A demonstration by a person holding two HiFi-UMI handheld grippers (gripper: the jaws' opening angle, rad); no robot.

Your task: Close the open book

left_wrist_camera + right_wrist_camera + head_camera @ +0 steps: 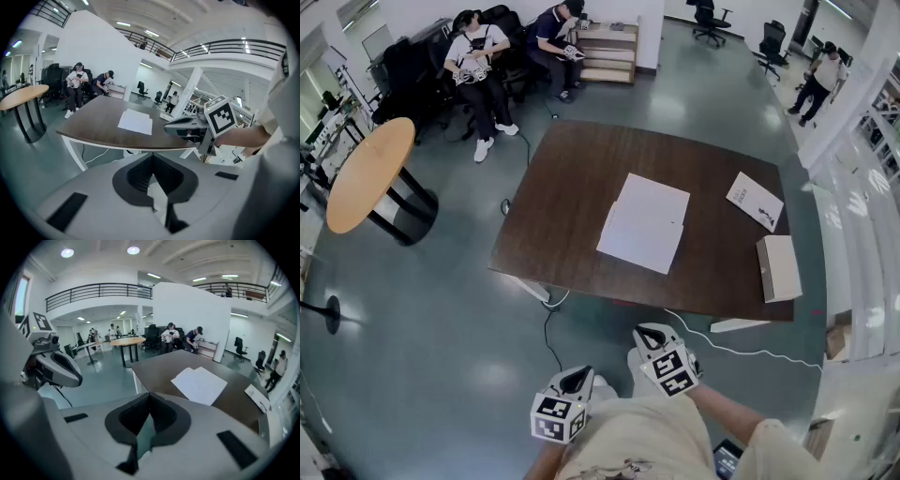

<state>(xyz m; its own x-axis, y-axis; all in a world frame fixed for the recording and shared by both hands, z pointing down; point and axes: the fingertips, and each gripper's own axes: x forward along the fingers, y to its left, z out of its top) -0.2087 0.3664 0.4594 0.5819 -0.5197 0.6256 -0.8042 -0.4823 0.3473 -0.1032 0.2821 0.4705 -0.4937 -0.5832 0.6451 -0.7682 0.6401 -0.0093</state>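
Standing short of the long dark brown wooden table (562,197), the person held the 2 grippers close to the body, both angled somewhat downward. The left gripper (577,375) had its jaws pressed together with nothing between them. The right gripper (649,334), just beside it and a little further forward, was likewise closed and empty. That looked to me like a carrying posture, tools tucked in because nothing was within reach yet. The large white open book (645,222) lay flat on the tabletop, ahead of both grippers and well apart from them. Its 2 page halves were spread face up, roughly in line with the right gripper. Beyond it, toward the right gripper's outer side, sat a thin white booklet (756,200) and a pale cardboard box (778,267). Closing the book had not begun, and an approach to the table's near edge seemed needed first.
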